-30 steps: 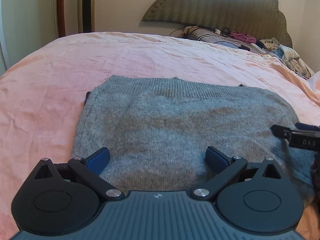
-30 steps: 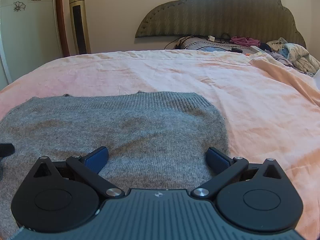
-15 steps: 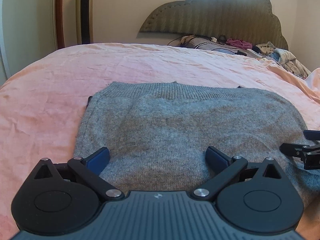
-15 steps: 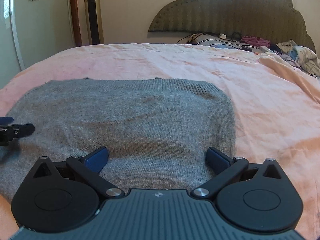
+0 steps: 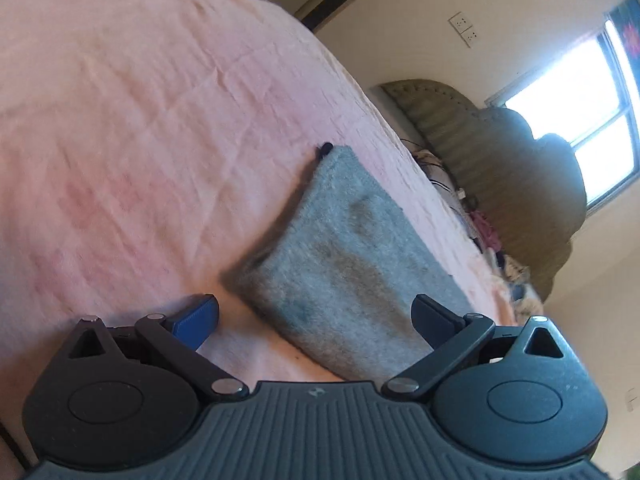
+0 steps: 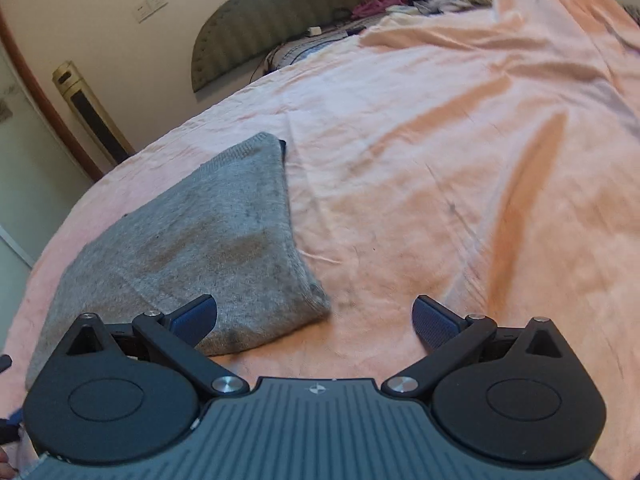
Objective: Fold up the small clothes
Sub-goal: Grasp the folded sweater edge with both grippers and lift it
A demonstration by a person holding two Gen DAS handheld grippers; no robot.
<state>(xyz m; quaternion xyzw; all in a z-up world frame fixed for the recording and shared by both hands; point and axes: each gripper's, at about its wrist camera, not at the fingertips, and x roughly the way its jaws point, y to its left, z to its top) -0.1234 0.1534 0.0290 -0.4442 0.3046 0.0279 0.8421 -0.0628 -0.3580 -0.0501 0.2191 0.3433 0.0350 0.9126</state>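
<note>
A grey knit garment [image 5: 348, 264] lies folded flat on the pink bedsheet [image 5: 140, 140]. My left gripper [image 5: 316, 316] is rolled to one side and hangs open over the garment's near left corner, with nothing between its fingers. In the right wrist view the same grey garment [image 6: 192, 248] spreads to the left, its near right corner just ahead. My right gripper [image 6: 316, 316] is open as well, tilted the other way, with its left finger [image 6: 196, 318] over the garment's edge and its right finger [image 6: 436, 320] over bare sheet [image 6: 440, 160].
A padded olive headboard [image 5: 500, 168] stands at the far end, with a heap of loose clothes and cables [image 6: 400, 4] below it. A tall tower fan [image 6: 92, 116] stands by the wall. A bright window [image 5: 580, 96] is behind the headboard.
Both grippers have swung outward and rolled, the left toward the garment's left corner and the right toward its right corner. Both stay open. The garment has not moved.
</note>
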